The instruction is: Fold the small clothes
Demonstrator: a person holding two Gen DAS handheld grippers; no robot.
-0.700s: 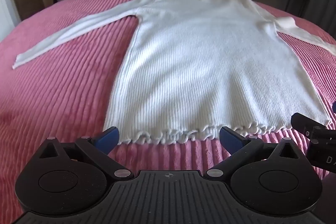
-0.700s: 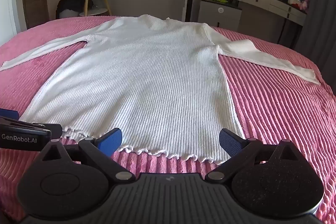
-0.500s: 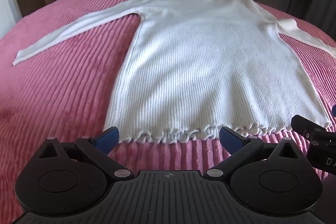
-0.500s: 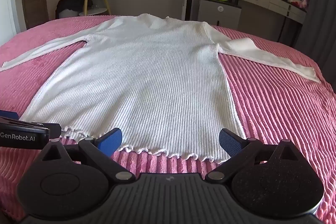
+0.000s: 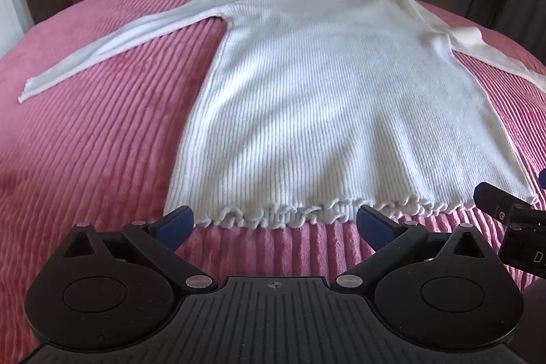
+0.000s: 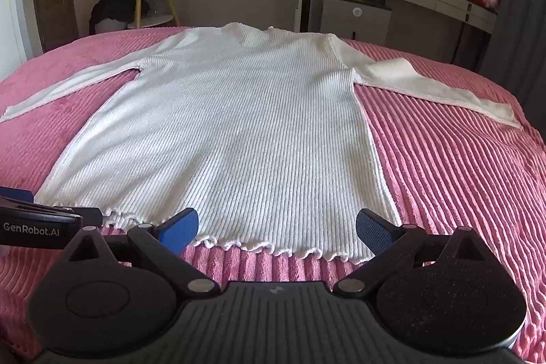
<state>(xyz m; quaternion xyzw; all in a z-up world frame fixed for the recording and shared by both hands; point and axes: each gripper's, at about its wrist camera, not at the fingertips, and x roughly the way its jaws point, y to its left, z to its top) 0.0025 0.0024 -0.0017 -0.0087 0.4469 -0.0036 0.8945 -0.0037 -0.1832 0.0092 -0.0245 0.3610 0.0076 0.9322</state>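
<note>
Pre-grasp at the hem

The white sweater [image 6: 232, 139] is laid flat on the bed [image 6: 443, 176]; both grippers' jaws are spread wide, empty. Hem corners are to be gripped next.

The sweater [image 5: 327, 111] was white ribbed knit cloth, matt, with a frilled hem. The bedspread [image 5: 95, 152] was pink plush cloth in thick corded ridges with a slight sheen. The left gripper [image 5: 273, 222] was matt black plastic with textured blue pads.
</note>
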